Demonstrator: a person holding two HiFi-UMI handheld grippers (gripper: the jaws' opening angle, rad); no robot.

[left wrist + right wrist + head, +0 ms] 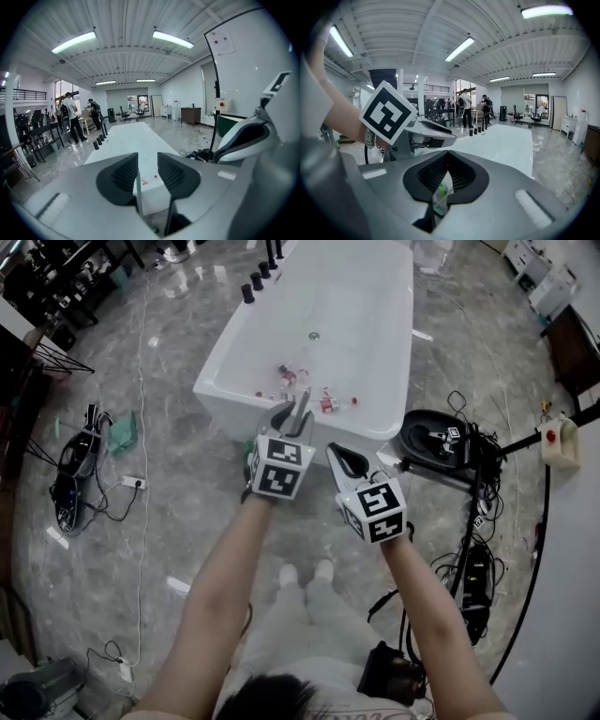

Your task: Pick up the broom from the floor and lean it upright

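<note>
In the head view my two grippers are held up side by side before a white bathtub (pixel 225 381); no broom shows there. My left gripper (pixel 298 409) (pixel 148 161) has its jaws apart. A thin pale broom handle (pixel 138 192) runs down between them along the left pad, apart from the right pad, with a green bit low down. My right gripper (pixel 336 452) (pixel 448 154) has its tips together. The pale handle with a green part (pixel 440 192) sits in the hollow behind those tips. The broom's head is hidden.
Small red and white items (pixel 300 381) lie in the tub. A black round device (pixel 436 437) and cables sit on the floor at right, a power strip (pixel 134 482) and a green bag (pixel 122 432) at left. People (pixel 70 117) stand far back. My feet (pixel 305 573) are below.
</note>
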